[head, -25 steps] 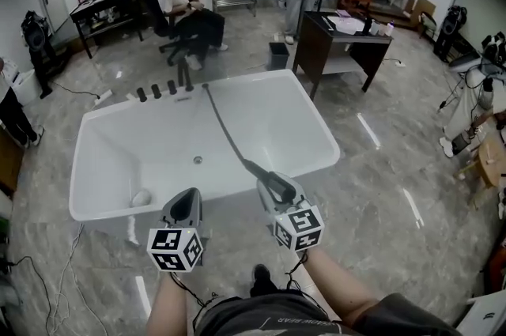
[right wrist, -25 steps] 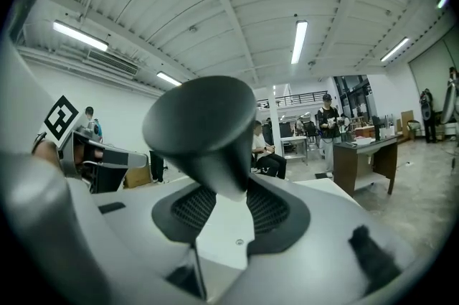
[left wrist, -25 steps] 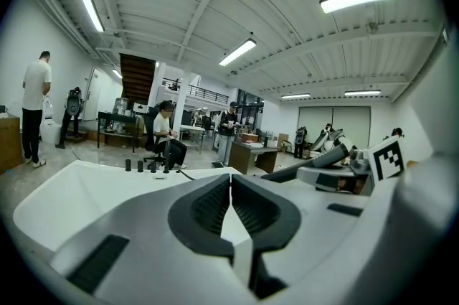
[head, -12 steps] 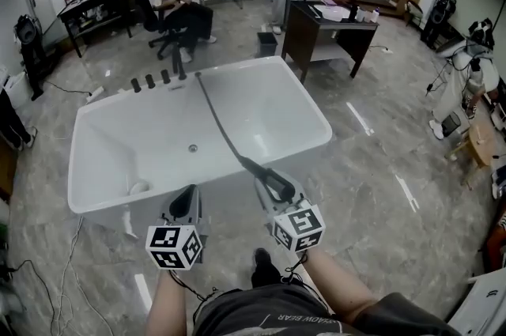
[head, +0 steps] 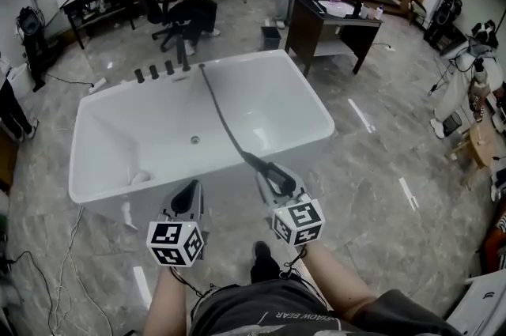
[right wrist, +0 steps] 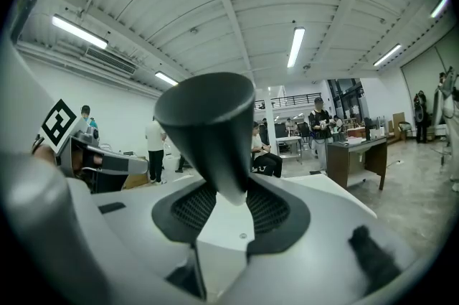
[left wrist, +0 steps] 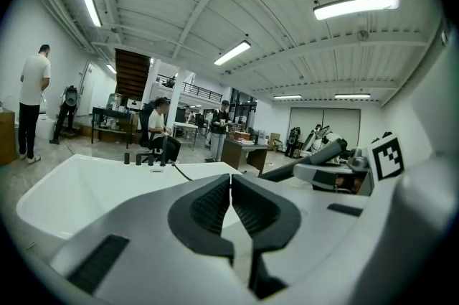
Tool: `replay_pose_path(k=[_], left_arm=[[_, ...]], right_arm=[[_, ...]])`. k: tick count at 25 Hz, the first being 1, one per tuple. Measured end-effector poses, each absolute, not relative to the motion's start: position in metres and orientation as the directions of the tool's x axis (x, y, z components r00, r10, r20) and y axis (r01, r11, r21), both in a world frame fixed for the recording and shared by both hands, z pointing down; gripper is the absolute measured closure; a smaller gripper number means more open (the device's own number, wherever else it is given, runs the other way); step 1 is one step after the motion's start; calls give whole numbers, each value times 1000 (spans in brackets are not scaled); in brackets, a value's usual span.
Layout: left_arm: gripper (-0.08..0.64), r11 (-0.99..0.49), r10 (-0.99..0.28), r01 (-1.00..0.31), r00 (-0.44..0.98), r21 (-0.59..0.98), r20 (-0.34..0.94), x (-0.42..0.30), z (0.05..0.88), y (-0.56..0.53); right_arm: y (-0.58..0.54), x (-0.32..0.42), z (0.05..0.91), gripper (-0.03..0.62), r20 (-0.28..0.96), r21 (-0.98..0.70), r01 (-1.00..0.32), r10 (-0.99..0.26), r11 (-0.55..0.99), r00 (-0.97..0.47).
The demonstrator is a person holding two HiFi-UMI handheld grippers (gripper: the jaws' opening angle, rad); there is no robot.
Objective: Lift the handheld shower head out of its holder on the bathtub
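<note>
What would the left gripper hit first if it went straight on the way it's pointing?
Most likely the bathtub. The left gripper, jaws together and empty, points forward and slightly down toward its near rim. Depth is hard to judge, so it might instead clear the rim and meet the inside.

Printed in white on the dark garment (head: pixel 261 309) at the bottom edge of the head view: a short line ending in "GEAR"; the word before it too small to read with certainty. On the cube (head: pixel 175 242) of the left gripper (head: pixel 187 198) and on that of the right gripper (head: pixel 277 179): black-and-white square markers only, no letters or digits. Nothing else legible anywhere in the room, in either gripper view.
</note>
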State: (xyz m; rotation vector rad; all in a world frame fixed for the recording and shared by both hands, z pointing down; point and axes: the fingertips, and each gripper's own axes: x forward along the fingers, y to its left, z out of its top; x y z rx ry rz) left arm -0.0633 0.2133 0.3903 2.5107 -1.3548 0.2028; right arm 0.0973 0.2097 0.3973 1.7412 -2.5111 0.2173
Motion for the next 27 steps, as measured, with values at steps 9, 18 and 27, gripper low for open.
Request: replay_pose_path(k=[9,18,27], left_arm=[[543,-503,-804,-845,534,180,260,-61,390,207],[543,-504,-816,-857,514,110,264,-56,388,192],[543,-487,-825,-861,508,144,246,-58,384,175]], right_arm=[[199,98,404,453,172,-70,-929,-913,364,-371],[182,105,410,453,181,-75,-923,-905,378,-385],[167,100,412,453,191,-61,-909,-890,411,-415]])
